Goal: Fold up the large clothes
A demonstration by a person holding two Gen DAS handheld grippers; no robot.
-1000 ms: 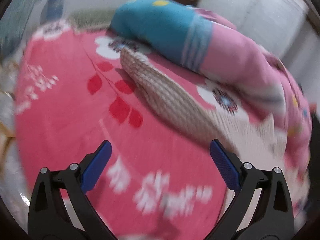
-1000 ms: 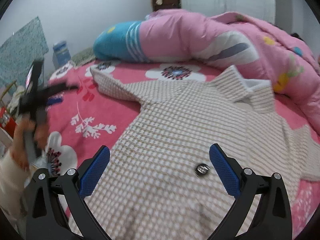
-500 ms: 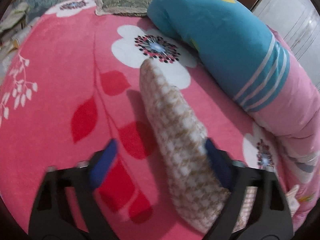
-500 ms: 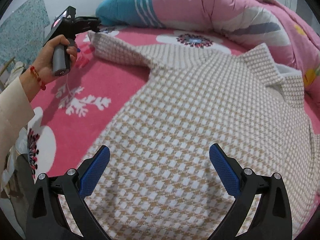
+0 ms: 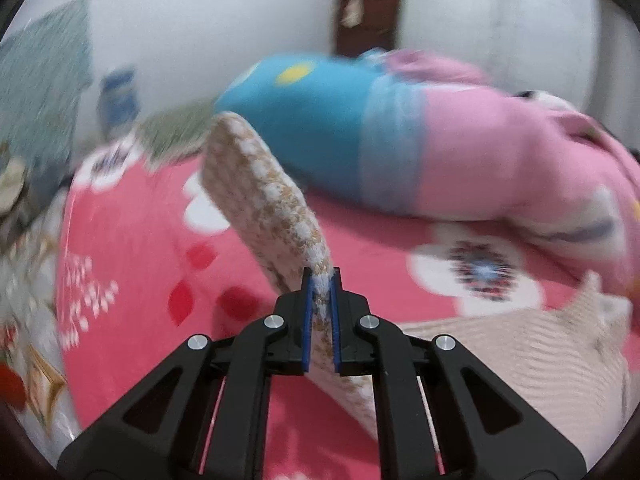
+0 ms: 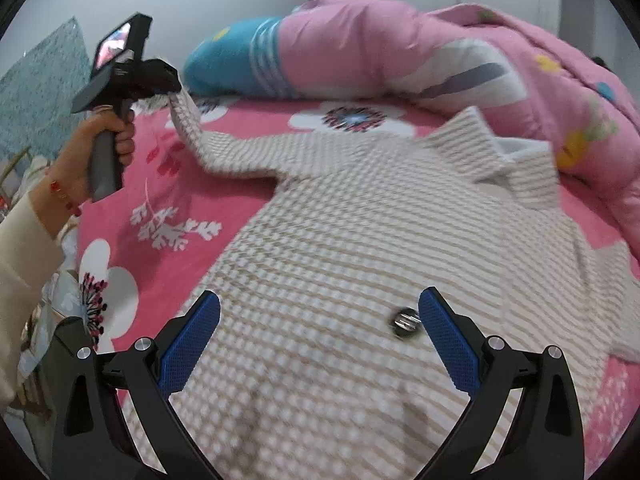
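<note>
A beige-and-white checked coat [image 6: 360, 280] is spread front up on a pink flowered bedspread [image 6: 240, 208], its collar [image 6: 500, 156] toward a rolled pink and blue quilt [image 6: 360, 48] that lies along the far side of the bed. One sleeve [image 5: 264, 200] is pinched near its cuff between the blue pads [image 5: 307, 320] of the left gripper [image 5: 320, 312], whose jaws have just been closing and are now clamped flat on the knit, with the fabric filling the narrow gap between them. From the right wrist view the left gripper [image 6: 168, 92] is seen held by a hand [image 6: 100, 148] (a red bead bracelet [image 6: 64, 196] is worn at the wrist, above a cream sleeve), and the pinched sleeve is lifted clear of the bedspread at its end, sloping down to the shoulder of the coat, where it is still laid on the bed. The right gripper [image 6: 320, 340] is held over the lower front of the coat with its jaws spread wide and nothing between them; whether the pads touch the knit cannot be told. A dark metal button [image 6: 406, 320] is seen on the coat just beside the right-hand pad. Much of the left wrist view is blurred.
</note>
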